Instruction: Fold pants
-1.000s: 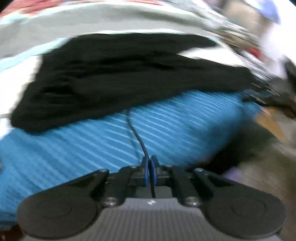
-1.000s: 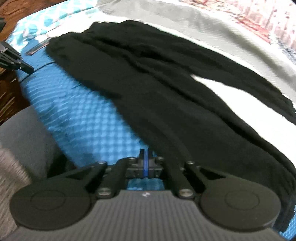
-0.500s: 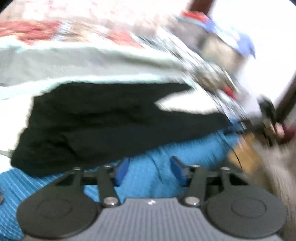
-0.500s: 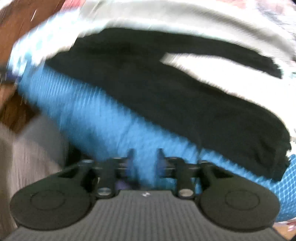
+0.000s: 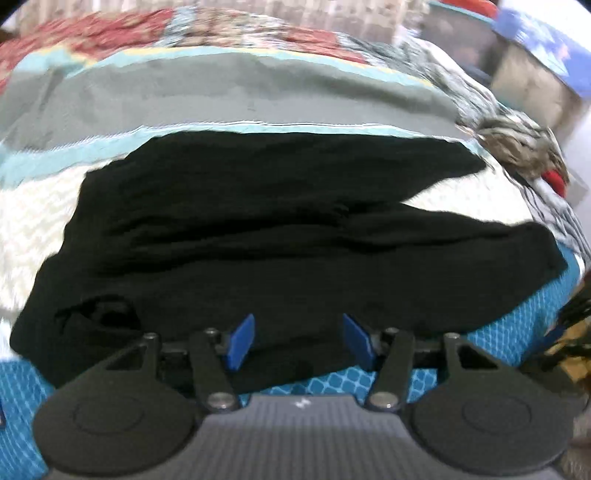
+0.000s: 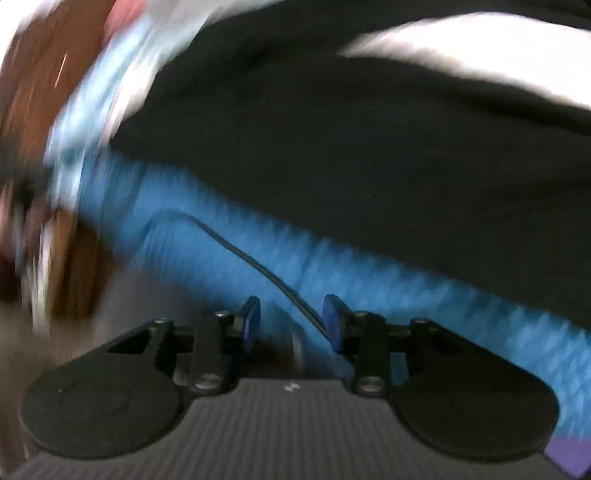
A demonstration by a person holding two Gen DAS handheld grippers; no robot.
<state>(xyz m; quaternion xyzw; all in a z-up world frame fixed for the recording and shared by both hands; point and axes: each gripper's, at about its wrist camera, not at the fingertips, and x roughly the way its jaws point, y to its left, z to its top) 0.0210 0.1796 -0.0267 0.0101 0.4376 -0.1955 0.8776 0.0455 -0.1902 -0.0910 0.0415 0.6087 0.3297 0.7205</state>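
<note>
Black pants [image 5: 277, 221] lie spread across the bed, the waist end at the left and the two legs running right. My left gripper [image 5: 299, 341] hovers over their near edge. Its blue pads [image 5: 242, 341] stand apart and are closing, with black fabric below and between them, not pinched. In the blurred right wrist view the pants [image 6: 369, 147] fill the upper right. My right gripper [image 6: 291, 323] is over the blue bedspread [image 6: 221, 229] short of the pants, its jaws closing. A thin dark cord [image 6: 236, 251] runs between them, close to the right pad.
The bedspread [image 5: 517, 314] is blue-patterned near me, then white, with a grey band [image 5: 240, 92] and a floral quilt [image 5: 110, 33] beyond. A crumpled cloth [image 5: 517, 144] sits at the bed's right end. Brown wooden furniture [image 6: 33, 92] stands left of the bed.
Both grippers went from shut to open. The left one let go of the thin cord and moved over the pants' near edge. The right one swung toward the bed's edge and rolled.
</note>
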